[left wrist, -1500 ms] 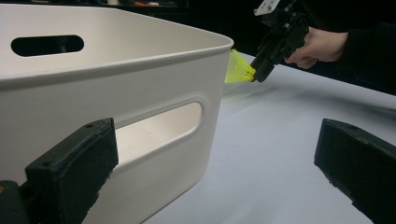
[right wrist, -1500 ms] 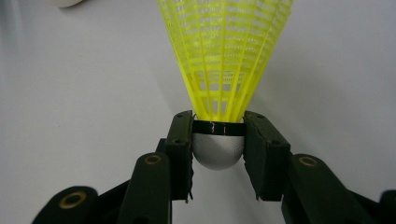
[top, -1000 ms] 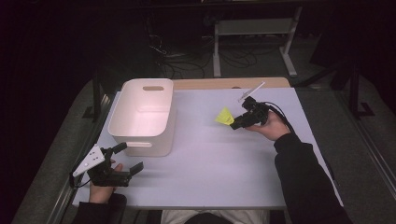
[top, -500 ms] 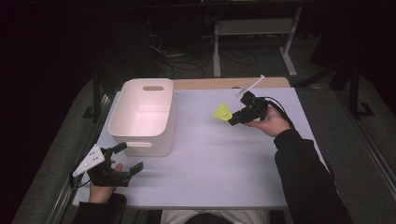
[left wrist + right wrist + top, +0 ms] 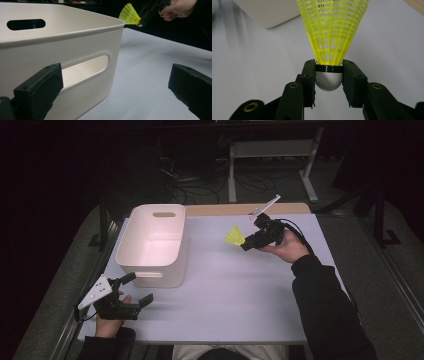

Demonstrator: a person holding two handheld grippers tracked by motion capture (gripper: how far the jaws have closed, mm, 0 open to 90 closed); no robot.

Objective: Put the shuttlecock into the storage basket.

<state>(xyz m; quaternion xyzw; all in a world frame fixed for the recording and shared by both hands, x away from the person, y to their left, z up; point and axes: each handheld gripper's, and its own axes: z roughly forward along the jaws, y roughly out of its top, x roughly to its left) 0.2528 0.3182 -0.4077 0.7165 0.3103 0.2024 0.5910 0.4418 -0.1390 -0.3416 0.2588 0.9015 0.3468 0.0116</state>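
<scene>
Yellow shuttlecock (image 5: pixel 329 32) sits clamped by its grey cork in my right gripper (image 5: pixel 329 75), held above bare white table (image 5: pixel 240 285) well right of the bin (image 5: pixel 155 245) rim. My left gripper (image 5: pixel 131 292) rests spread apart beside the bin's near wall.

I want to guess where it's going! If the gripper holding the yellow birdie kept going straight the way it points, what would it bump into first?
Probably the white plastic bin. The right gripper, shut on the yellow plastic shuttlecock, points left across the pale table toward the bin's near wall, though depth is hard to judge.
</scene>
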